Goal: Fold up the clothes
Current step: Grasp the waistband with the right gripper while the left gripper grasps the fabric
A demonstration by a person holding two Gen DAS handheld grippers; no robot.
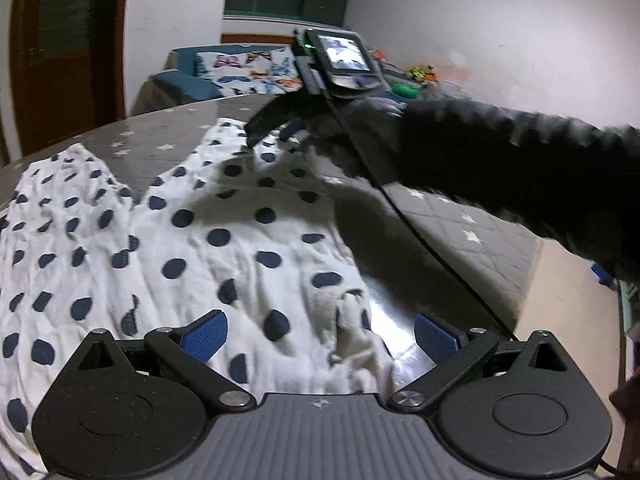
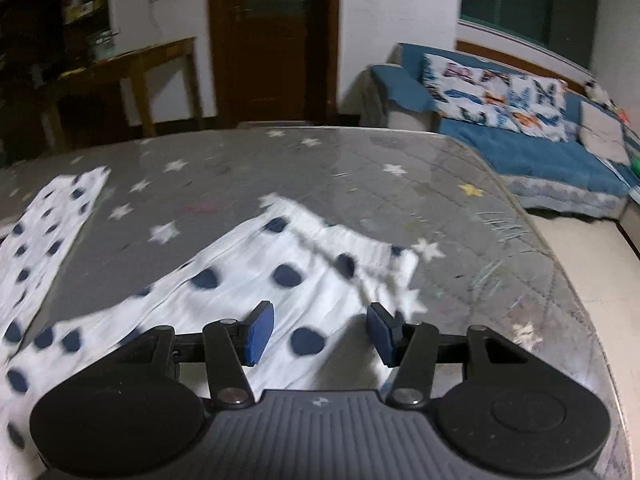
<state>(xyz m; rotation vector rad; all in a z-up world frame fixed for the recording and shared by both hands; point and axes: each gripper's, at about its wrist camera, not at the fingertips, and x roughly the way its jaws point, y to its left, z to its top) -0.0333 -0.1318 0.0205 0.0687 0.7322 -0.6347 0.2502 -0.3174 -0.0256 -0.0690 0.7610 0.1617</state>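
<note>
Polka-dot garment [image 1: 192,240] lies beneath both gaping hand-held grippers, left [image 1: 320,336] and right [image 2: 320,332], on a star-print grey tabletop [image 2: 360,168]

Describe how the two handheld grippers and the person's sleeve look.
Each gripper, left gripper and right gripper, has black linkage arms, blue textured pads and a ribbed grey body. The right unit carries a small lit screen and a black cable. The sleeve is black.

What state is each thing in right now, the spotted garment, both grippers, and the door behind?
Polka-dot garment: spread out on the table, wrinkled, not yet folded.
Left gripper: open, over the garment's edge.
Right gripper: open, holding nothing.
Door: closed.
</note>
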